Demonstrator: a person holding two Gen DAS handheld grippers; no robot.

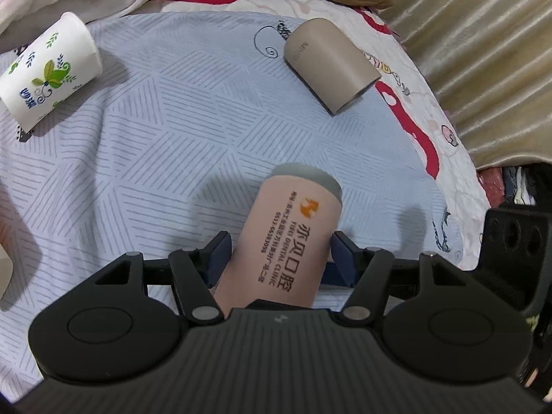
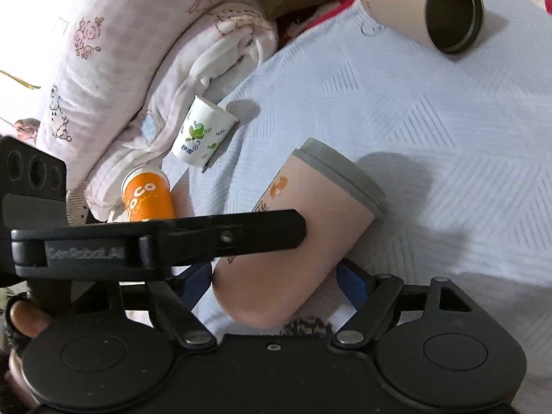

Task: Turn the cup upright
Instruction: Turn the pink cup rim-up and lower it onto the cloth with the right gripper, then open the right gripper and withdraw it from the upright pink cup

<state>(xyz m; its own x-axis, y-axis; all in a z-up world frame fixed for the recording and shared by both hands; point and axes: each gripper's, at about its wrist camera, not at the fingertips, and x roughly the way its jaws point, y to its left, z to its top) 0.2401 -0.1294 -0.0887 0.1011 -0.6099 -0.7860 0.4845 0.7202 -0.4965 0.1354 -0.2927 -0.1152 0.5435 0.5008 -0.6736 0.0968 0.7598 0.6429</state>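
The pink cup (image 1: 289, 241), printed with a dental clinic logo and ringed in grey at one end, is being clamped across its body by the left gripper (image 1: 279, 252), blue pads pressed to both sides, probably so it can be swung upright. In the right wrist view, the same cup (image 2: 303, 241) is being flanked by the right gripper (image 2: 276, 283); whether its jaws are actually pressing the cup cannot be told. Beyond the pink cup, a beige tumbler (image 1: 331, 65) and a floral paper cup (image 1: 48, 69) are lying on the patterned sheet (image 1: 172, 158). Only the right wrist view is showing an orange cup (image 2: 148, 196) beside the pink cup and the tumbler's open mouth.
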